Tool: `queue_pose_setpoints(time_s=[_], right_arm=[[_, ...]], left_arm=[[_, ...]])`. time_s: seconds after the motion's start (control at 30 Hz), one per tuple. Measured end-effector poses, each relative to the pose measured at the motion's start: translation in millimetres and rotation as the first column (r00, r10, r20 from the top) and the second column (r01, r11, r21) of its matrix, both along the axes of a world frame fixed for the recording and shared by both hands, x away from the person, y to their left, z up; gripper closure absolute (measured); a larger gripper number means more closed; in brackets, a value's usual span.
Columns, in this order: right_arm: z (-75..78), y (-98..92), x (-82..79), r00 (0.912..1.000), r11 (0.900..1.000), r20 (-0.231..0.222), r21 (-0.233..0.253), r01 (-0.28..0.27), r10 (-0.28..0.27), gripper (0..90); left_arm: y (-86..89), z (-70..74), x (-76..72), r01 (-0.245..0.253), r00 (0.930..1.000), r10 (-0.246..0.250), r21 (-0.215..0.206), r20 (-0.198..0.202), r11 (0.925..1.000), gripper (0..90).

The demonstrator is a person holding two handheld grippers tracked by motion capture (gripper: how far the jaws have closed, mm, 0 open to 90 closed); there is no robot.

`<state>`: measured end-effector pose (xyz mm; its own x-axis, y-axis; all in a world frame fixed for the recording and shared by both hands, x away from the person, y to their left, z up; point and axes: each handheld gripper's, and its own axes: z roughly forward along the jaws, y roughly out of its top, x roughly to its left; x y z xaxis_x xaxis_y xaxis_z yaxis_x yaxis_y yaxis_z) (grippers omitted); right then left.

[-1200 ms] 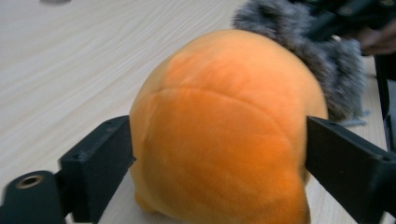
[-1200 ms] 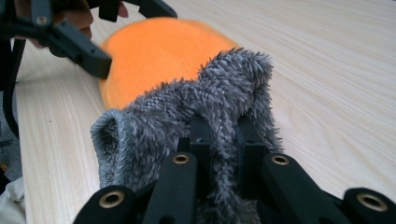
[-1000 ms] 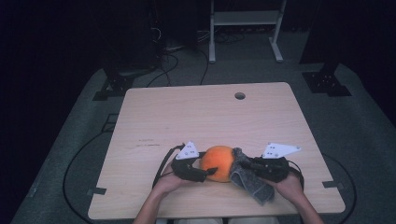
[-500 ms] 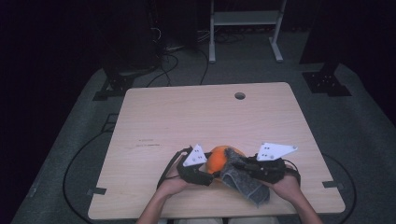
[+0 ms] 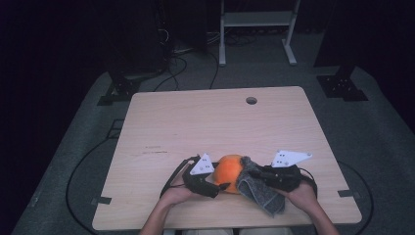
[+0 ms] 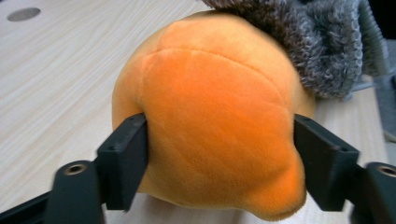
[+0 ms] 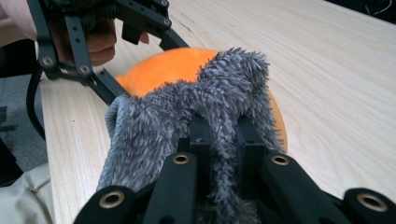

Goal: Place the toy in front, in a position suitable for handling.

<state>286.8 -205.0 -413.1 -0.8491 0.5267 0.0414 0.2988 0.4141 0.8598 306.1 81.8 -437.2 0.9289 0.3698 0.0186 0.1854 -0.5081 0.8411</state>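
Right now my left gripper (image 6: 219,154) is clamped across the orange plush ball (image 6: 219,116), one jaw on each flank, at the near edge of the wooden table (image 5: 205,122) between my hands. It is round with a seamed bulge and no clear long axis. My right gripper (image 7: 223,133) is pinched shut on the grey fuzzy cloth (image 7: 187,121), draped against the ball's side; I see no readable writing.

I see the ball (image 5: 229,172) on the table (image 5: 205,127) near its front edge, with the cloth (image 5: 258,188) draped against its right side.
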Motion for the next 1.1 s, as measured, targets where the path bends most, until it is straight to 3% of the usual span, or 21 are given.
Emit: queue_pose_setpoints(time_s=[0.03, 0.07, 0.1, 0.13, 0.17, 0.3, 0.37, 0.4, 0.47, 0.57, 0.67, 0.73, 0.77, 0.8, 0.83, 0.87, 0.9, 0.93, 0.97, 1.0, 1.1], right_arm=[[-0.2, 1.7, -0.9, 1.0000, 1.000, 0.002, -0.006, -0.004, 0.004, 80.1], [0.2, 3.2, -1.6, 1.0000, 1.000, 0.007, -0.011, -0.007, 0.007, 80.1], [0.2, 3.2, -1.6, 1.0000, 1.000, 0.007, -0.011, -0.007, 0.007, 80.1], [0.7, 7.6, -3.3, 0.9995, 1.000, 0.017, -0.010, -0.028, 0.028, 80.1], [0.7, 7.6, -3.3, 0.9995, 1.000, 0.017, -0.010, -0.028, 0.028, 80.1], [-2.3, 7.3, -2.6, 0.9994, 0.999, 0.011, 0.000, -0.033, 0.033, 80.1], [-8.7, 0.5, 0.8, 1.0000, 1.000, -0.006, -0.015, -0.002, 0.002, 80.0], [-12.3, -2.8, 2.8, 0.9998, 1.000, -0.015, -0.021, 0.014, -0.014, 80.1], [-19.1, -9.7, 5.4, 0.9981, 0.999, -0.051, -0.003, 0.035, -0.035, 80.1], [-15.8, -4.7, 2.3, 0.9995, 1.000, -0.024, -0.014, 0.021, -0.021, 80.0], [-16.2, -3.1, 2.9, 0.9996, 1.000, -0.027, -0.007, 0.013, -0.013, 80.0], [-24.2, -10.8, 9.1, 0.9963, 0.999, -0.070, 0.012, 0.051, -0.050, 80.0], [-24.2, -10.8, 9.1, 0.9963, 0.999, -0.070, 0.012, 0.051, -0.050, 80.0], [-31.4, -14.7, 12.6, 0.9920, 0.996, -0.091, -0.026, 0.085, -0.087, 80.0], [-31.4, -14.7, 12.6, 0.9920, 0.996, -0.091, -0.026, 0.085, -0.087, 80.0], [-35.5, -17.4, 15.1, 0.9869, 0.991, -0.107, -0.068, 0.114, -0.121, 80.0], [-35.5, -17.4, 15.1, 0.9869, 0.991, -0.107, -0.068, 0.114, -0.121, 80.0], [-28.9, -17.6, 13.0, 0.9902, 0.995, -0.103, -0.012, 0.094, -0.095, 80.0], [-28.9, -17.6, 13.0, 0.9902, 0.995, -0.103, -0.012, 0.094, -0.095, 80.0], [-19.8, -13.3, 8.7, 0.9956, 0.998, -0.083, 0.047, 0.048, -0.044, 80.0], [-18.3, -9.2, 6.2, 0.9969, 0.997, -0.078, 0.071, 0.012, -0.007, 79.9]], left_arm=[[2.4, 3.6, 2.3, 0.009, 0.9993, -0.010, -0.022, -0.036, 0.9997, 17.3], [2.4, 3.6, 2.3, 0.009, 0.9993, -0.010, -0.022, -0.036, 0.9997, 15.0], [3.3, 5.6, 2.9, 0.004, 0.9992, -0.006, -0.057, -0.040, 0.9984, 15.0], [4.9, 8.8, 4.5, -0.007, 0.9986, 0.001, -0.121, -0.052, 0.9926, 14.6], [4.9, 8.8, 4.5, -0.007, 0.9986, 0.001, -0.121, -0.052, 0.9926, 17.3], [3.9, 3.1, 5.7, -0.040, 0.9974, 0.035, -0.072, -0.063, 0.9966, 23.7], [6.2, 1.6, 6.0, -0.045, 0.9974, 0.043, -0.028, -0.057, 0.9986, 27.3], [8.2, 1.0, 6.8, -0.045, 0.9962, 0.042, -0.028, -0.076, 0.9986, 27.7], [8.9, 2.8, 7.0, -0.032, 0.9970, 0.028, -0.046, -0.071, 0.9985, 26.1], [5.9, 6.8, 7.5, -0.049, 0.9983, 0.045, -0.101, -0.037, 0.9937, 16.2], [4.7, 1.9, 10.3, -0.061, 0.9968, 0.057, -0.065, -0.057, 0.9960, 18.3], [7.5, -0.3, 11.1, -0.075, 0.9953, 0.071, -0.047, -0.065, 0.9961, 23.5], [9.0, -1.3, 11.6, -0.078, 0.9944, 0.075, -0.035, -0.074, 0.9963, 23.5], [11.6, -2.6, 12.1, -0.079, 0.9930, 0.078, -0.016, -0.089, 0.9967, 24.5], [11.6, -2.6, 12.1, -0.079, 0.9930, 0.078, -0.016, -0.089, 0.9967, 24.9], [15.3, -3.3, 11.6, -0.072, 0.9926, 0.072, 0.000, -0.097, 0.9974, 25.3], [15.3, -3.3, 11.6, -0.072, 0.9926, 0.072, 0.000, -0.097, 0.9974, 25.4], [17.3, -3.4, 11.6, -0.071, 0.9922, 0.072, 0.010, -0.102, 0.9974, 25.5], [18.2, -4.0, 11.5, -0.068, 0.9915, 0.069, 0.010, -0.110, 0.9976, 25.5], [18.9, -4.4, 11.6, -0.064, 0.9913, 0.065, 0.013, -0.114, 0.9979, 25.5], [20.3, -4.7, 11.6, -0.052, 0.9916, 0.053, 0.012, -0.118, 0.9986, 25.4]])
